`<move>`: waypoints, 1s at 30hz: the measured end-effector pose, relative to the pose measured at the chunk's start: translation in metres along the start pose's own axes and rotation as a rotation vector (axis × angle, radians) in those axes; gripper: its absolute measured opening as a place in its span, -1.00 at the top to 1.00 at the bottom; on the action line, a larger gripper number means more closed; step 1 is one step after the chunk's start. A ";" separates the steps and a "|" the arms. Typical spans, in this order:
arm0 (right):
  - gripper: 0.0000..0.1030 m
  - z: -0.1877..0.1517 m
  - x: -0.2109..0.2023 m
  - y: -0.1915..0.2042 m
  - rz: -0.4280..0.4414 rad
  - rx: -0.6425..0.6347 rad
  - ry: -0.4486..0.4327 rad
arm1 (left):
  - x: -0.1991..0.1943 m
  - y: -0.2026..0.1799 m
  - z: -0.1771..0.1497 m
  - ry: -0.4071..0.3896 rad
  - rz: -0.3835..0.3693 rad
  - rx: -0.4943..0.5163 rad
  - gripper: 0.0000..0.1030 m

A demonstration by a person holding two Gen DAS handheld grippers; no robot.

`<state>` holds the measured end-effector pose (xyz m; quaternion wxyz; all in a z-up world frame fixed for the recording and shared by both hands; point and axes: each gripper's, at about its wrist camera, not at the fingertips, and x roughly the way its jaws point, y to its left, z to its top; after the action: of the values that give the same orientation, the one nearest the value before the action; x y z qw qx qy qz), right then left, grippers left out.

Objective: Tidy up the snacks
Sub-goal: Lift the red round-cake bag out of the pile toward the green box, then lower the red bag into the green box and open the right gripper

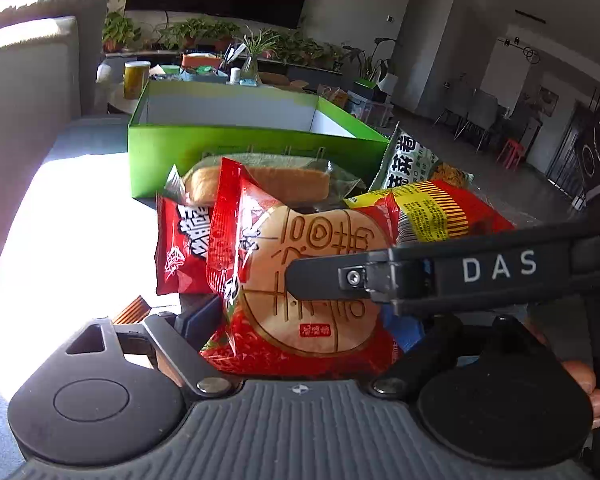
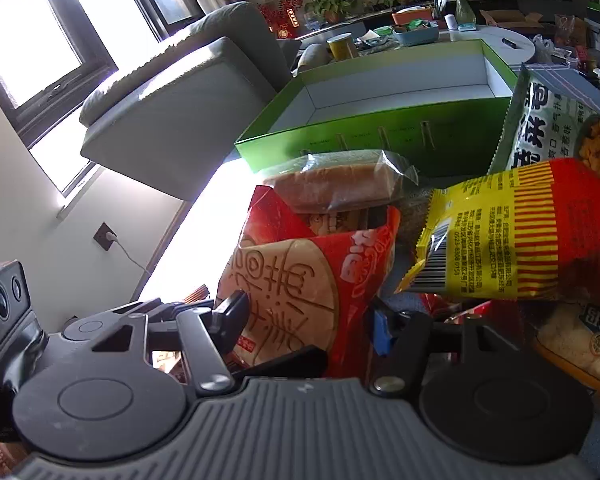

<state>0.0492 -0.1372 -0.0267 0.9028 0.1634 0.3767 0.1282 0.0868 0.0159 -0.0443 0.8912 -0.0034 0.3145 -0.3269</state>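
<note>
The right claw [image 2: 300, 328] clamps on the red cracker packet [image 2: 296, 292], which stands upright in the snack pile just before the empty green box [image 2: 340, 140]. The left claw [image 1: 300, 320] stands wide apart around the same packet, pads off it.

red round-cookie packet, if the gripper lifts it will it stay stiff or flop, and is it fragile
The red round-cookie packet probably stays fairly stiff: one large flat disc fills most of the wrapper. Its glossy film looks slippery, so the right gripper, whose pads flank it, could slide off. The thin disc likely cracks if squeezed hard.
</note>
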 end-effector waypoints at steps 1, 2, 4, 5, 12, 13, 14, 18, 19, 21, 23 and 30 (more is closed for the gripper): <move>-0.49 0.002 -0.005 0.001 0.020 0.004 -0.011 | -0.006 -0.006 0.002 -0.017 0.012 0.020 -0.61; -0.49 0.005 -0.011 0.004 0.041 0.006 -0.027 | -0.013 -0.011 0.006 -0.038 0.025 0.035 -0.61; -0.49 0.012 -0.026 0.011 0.063 -0.016 -0.076 | -0.026 -0.019 0.017 -0.085 0.035 0.058 -0.60; -0.49 0.017 -0.033 0.016 0.065 -0.041 -0.102 | -0.032 -0.022 0.024 -0.109 0.038 0.060 -0.60; -0.49 0.074 -0.041 0.024 0.113 -0.087 -0.185 | -0.035 -0.024 0.083 -0.185 0.110 0.108 -0.59; -0.49 0.083 -0.038 0.023 0.122 -0.086 -0.186 | -0.031 -0.021 0.093 -0.187 0.120 0.106 -0.59; -0.49 0.091 -0.034 0.022 0.127 -0.090 -0.188 | -0.027 -0.019 0.100 -0.189 0.126 0.107 -0.59; -0.49 0.116 -0.018 0.019 0.123 -0.115 -0.196 | -0.007 -0.004 0.127 -0.185 0.147 0.091 -0.59; -0.49 0.121 -0.013 0.018 0.122 -0.120 -0.196 | -0.001 0.001 0.133 -0.183 0.152 0.083 -0.59; -0.49 0.132 -0.002 0.016 0.117 -0.128 -0.189 | 0.008 0.008 0.141 -0.193 0.144 0.081 -0.48; -0.49 0.142 0.012 0.014 0.110 -0.142 -0.170 | 0.018 0.014 0.150 -0.183 0.157 0.070 -0.43; -0.49 0.163 0.058 -0.006 0.111 -0.111 -0.109 | 0.066 0.045 0.162 -0.117 0.162 0.024 -0.39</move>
<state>0.2076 -0.1548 0.0418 0.9211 0.1406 0.3097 0.1896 0.2430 -0.0201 0.0397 0.9315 0.0136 0.2574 -0.2568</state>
